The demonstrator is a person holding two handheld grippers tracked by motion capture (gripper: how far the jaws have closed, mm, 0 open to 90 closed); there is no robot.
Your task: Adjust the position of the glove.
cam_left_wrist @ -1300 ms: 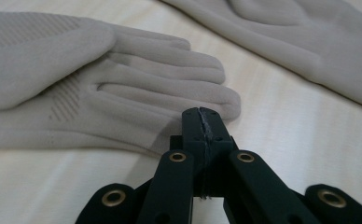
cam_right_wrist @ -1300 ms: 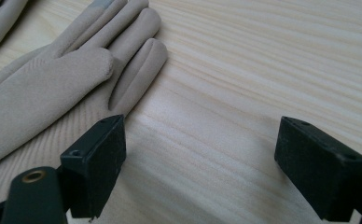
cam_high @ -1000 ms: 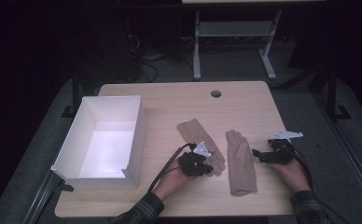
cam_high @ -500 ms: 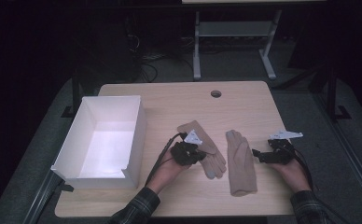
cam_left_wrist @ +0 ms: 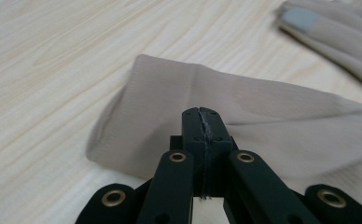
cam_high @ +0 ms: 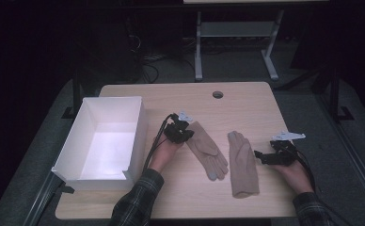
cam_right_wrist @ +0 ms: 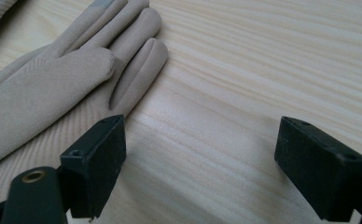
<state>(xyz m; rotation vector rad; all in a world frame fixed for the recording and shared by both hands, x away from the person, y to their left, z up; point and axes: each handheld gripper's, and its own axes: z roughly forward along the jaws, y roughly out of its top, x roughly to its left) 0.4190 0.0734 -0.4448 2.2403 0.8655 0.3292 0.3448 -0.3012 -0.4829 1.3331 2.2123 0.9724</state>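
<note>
Left glove point(cam_high: 205, 149), soft beige knit, cuff under pressed-together left tongs point(cam_left_wrist: 201, 122); right tongs point(cam_right_wrist: 202, 163) spread beside flat ribbed right glove point(cam_high: 242, 165) on woodgrain worktop point(cam_high: 246, 101).

The closed left gripper point(cam_left_wrist: 201, 122) hides part of the glove's cuff point(cam_left_wrist: 170, 93)

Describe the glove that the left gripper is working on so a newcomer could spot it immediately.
On the light wooden table, look just right of the open white box. Two beige fabric gloves lie side by side; this glove is nearer the box, lying diagonally, with the left gripper at its cuff, whereas the other glove lies almost straight.
</note>
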